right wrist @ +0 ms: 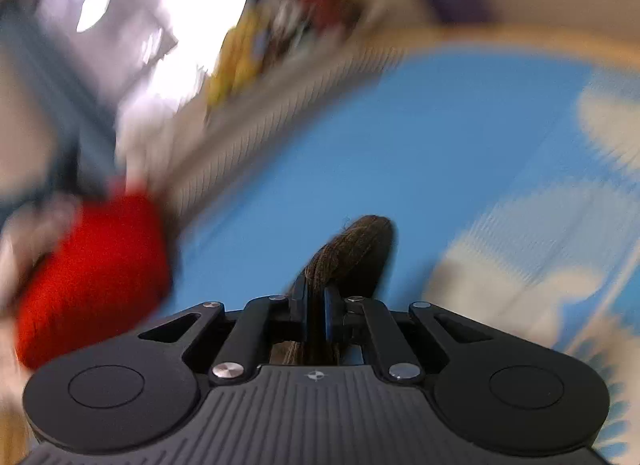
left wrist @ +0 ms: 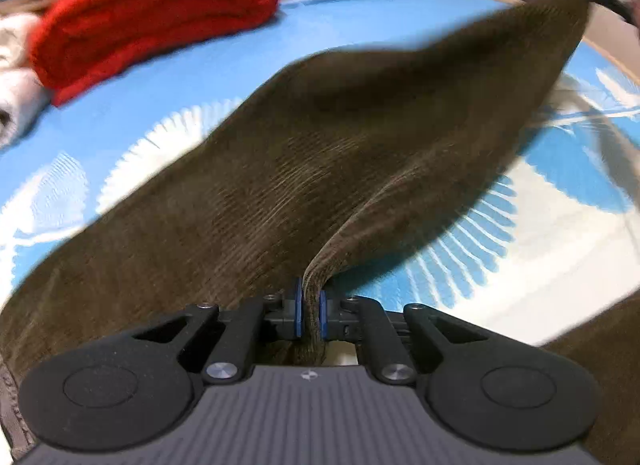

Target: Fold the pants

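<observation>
A folded red knitted garment (left wrist: 156, 17) lies at the far left on the blue mat with white feather print (left wrist: 224, 77). The left gripper (left wrist: 311, 311), held level and pointing forward, is clenched on a bunched edge of the brown corduroy pants (left wrist: 320, 153), which rise off the mat in a taut sheet toward the upper right. There the right gripper (right wrist: 316, 311), tilted in a blurred view, pinches another corner of the cloth between closed jaws.
</observation>
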{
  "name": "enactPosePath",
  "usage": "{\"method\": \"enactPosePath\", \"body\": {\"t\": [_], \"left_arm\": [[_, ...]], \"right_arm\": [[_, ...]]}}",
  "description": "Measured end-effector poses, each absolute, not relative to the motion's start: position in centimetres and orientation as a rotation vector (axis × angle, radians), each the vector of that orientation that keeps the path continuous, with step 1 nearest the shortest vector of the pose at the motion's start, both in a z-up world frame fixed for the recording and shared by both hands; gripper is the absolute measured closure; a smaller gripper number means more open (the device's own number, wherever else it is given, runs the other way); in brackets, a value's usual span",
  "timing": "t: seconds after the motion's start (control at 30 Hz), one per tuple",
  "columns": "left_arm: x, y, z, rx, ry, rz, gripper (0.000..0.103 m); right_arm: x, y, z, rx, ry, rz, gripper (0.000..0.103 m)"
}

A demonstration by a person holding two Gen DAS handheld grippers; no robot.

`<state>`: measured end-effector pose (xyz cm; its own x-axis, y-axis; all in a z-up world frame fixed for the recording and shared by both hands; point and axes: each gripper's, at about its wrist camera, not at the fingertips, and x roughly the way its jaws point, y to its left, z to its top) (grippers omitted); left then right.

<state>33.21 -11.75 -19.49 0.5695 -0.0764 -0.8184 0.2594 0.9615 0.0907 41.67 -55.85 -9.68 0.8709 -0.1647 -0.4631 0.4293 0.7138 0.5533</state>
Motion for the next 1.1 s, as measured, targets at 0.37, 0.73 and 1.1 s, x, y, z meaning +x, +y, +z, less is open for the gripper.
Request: {"method": "enactPosePath", "body": {"t": [0.37, 0.73, 1.1], "left_arm": [[31.6, -11.4, -19.2, 0.365, 1.061, -0.450, 0.094], [33.2, -7.0, -16.0, 0.213, 1.107, -0.677, 0.048], [31.4, 8.6, -6.7, -0.080, 0.994, -0.400, 0.044]], "right_arm": [[28.2, -63.3, -20.8, 0.801, 0.702, -0.762, 0.096], [24.0, -61.5, -19.2, 0.687, 0.802, -1.029, 0.089], [18.6, -51.3, -5.5, 0.366, 0.469, -0.630, 0.055]]}}
